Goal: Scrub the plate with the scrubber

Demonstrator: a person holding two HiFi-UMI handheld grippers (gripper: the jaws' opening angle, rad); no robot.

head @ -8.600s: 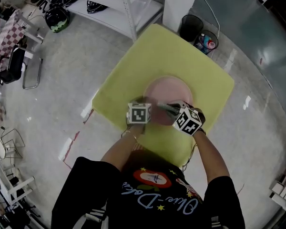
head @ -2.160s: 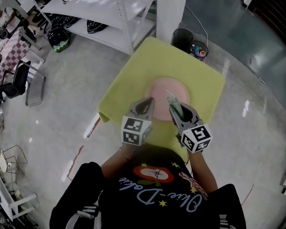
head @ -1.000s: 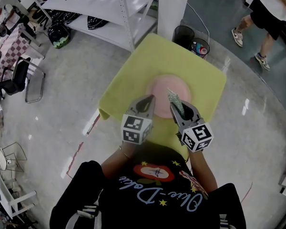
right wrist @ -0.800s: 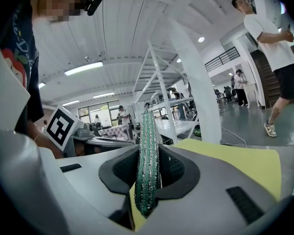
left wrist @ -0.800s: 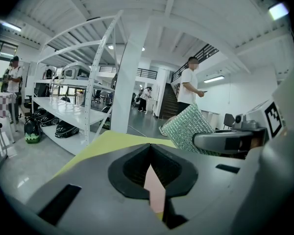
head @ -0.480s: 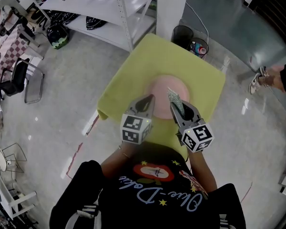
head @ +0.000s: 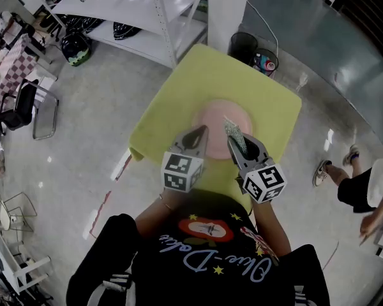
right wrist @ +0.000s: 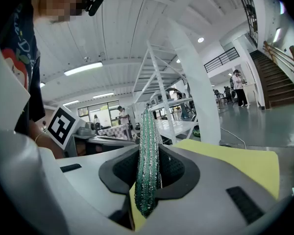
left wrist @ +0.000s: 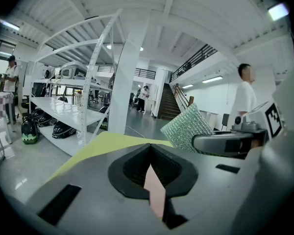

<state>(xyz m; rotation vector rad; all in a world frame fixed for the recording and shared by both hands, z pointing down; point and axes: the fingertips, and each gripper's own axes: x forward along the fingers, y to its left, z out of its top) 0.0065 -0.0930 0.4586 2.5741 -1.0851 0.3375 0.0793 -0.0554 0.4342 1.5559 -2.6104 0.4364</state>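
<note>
A round pink plate (head: 220,121) lies in the middle of the yellow table (head: 179,101). Both grippers hover side by side over the plate's near rim. My right gripper (head: 237,146) is shut on a green glittery scrubber (head: 232,134), which stands on edge between its jaws (right wrist: 148,160). My left gripper (head: 197,132) is shut with nothing in it; in the left gripper view a strip of the plate (left wrist: 155,192) shows through the slit behind its closed jaws. That view also shows the scrubber (left wrist: 186,129) off to the right. Neither gripper touches the plate.
White shelving (head: 140,11) stands beyond the table, with two dark bins (head: 255,46) by a white column. A passer-by (head: 360,187) is on the floor at the right. A chair (head: 29,104) stands far left.
Long before, both grippers were low at the plate; they have since been lifted off it. Over the last second they keep still, while a passer-by walks from upper right to lower right.
</note>
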